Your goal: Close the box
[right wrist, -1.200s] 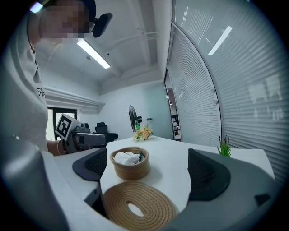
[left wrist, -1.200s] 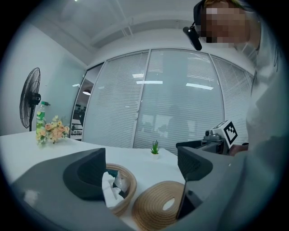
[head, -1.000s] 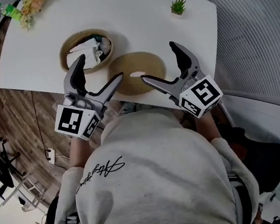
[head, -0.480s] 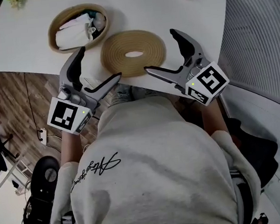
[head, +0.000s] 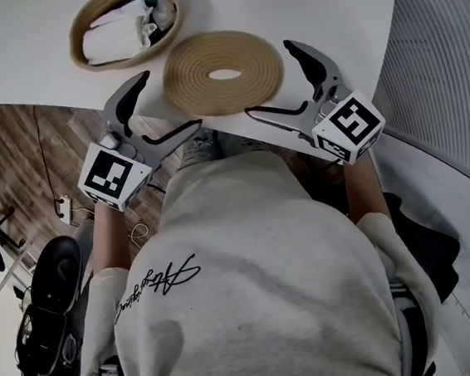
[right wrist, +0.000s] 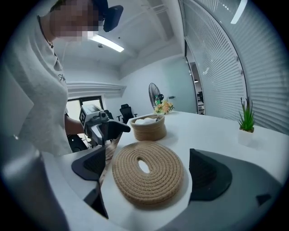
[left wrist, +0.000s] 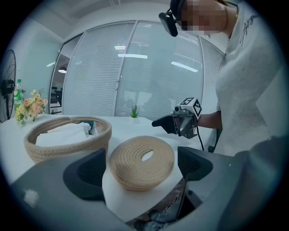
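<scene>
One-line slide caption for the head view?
Open left gripper and right gripper flank the woven lid on the table; basket beside it uncovered.

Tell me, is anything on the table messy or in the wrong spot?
Nothing is spilled or broken. The one odd thing: the woven lid lies flat on the table beside the basket instead of on top, so the white cloth inside shows.
</scene>
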Tool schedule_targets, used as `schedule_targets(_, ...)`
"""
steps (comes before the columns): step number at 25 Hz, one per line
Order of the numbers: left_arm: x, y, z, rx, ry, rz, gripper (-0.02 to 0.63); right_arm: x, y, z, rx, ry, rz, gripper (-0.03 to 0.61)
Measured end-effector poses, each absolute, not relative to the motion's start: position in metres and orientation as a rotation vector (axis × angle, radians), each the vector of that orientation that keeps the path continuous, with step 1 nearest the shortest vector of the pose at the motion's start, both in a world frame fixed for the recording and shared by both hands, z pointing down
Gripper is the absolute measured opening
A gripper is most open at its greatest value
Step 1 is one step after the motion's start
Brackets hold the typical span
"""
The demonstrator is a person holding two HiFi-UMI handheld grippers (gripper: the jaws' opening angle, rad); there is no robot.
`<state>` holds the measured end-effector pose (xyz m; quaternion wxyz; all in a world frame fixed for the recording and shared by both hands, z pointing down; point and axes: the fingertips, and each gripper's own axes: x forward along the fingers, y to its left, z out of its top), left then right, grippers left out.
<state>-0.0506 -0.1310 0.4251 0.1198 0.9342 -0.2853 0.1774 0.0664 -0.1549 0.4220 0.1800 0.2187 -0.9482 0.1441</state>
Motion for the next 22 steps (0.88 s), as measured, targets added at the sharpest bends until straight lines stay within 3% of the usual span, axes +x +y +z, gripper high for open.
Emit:
schedule_targets(8,-0.049,-0.137,0.466,2.707,-0.750,0.688,0.482,0.069,-0.152,0.474,0.521,-2.534,0.365,0.578)
schedule_targets(22,-0.040,-0.133,0.485,2.681,-0.633,0.905,0.482,0.072,-0.147,0.495,0.414,-2.404,0.330,0.584)
